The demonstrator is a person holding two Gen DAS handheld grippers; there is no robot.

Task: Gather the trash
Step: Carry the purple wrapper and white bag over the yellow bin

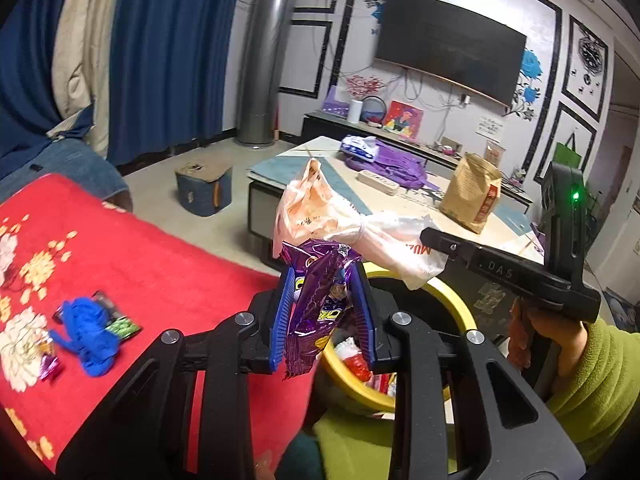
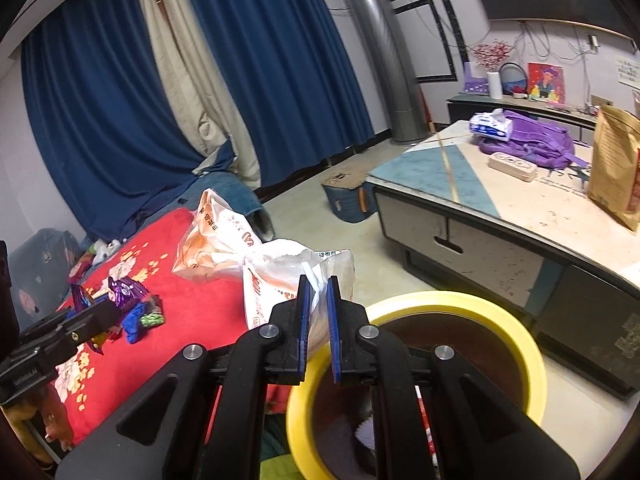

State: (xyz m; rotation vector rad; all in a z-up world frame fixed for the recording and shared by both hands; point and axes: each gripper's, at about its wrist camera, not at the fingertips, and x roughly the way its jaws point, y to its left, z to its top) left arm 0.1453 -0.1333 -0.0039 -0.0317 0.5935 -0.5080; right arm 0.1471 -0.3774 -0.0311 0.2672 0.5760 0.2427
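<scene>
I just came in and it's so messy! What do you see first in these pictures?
First, the left claw pinching a shiny purple wrapper by the yellow-rimmed bin. Beside it, the right claw grips a knotted white plastic bag. Then the bright red flowered blanket on the left, with a crumpled blue scrap on it.

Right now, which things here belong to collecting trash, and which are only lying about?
For the job: purple wrapper in left gripper; tied plastic bag in right gripper; yellow bin; small wrappers on red blanket.

Lying about: purple backpack; brown paper bag; power strip.
</scene>
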